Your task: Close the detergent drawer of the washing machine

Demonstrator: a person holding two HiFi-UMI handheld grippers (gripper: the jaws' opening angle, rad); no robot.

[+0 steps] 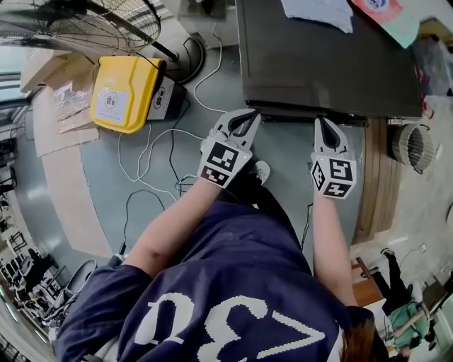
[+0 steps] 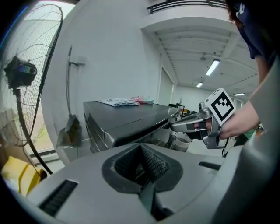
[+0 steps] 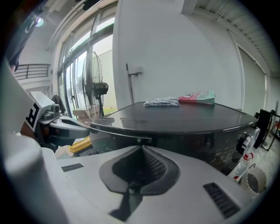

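Near washing machine [image 1: 325, 63] front edge: left gripper [image 1: 245, 123], right gripper [image 1: 326, 130] fingers together, empty. Drawer not visible on my feeds; guessing unclosed.

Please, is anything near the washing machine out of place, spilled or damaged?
Nothing looks spilled or damaged. Only clutter stands out: white cables lie in loose loops on the floor beside the person's shoe, and a crumpled cloth and a packet lie on top of the washing machine.
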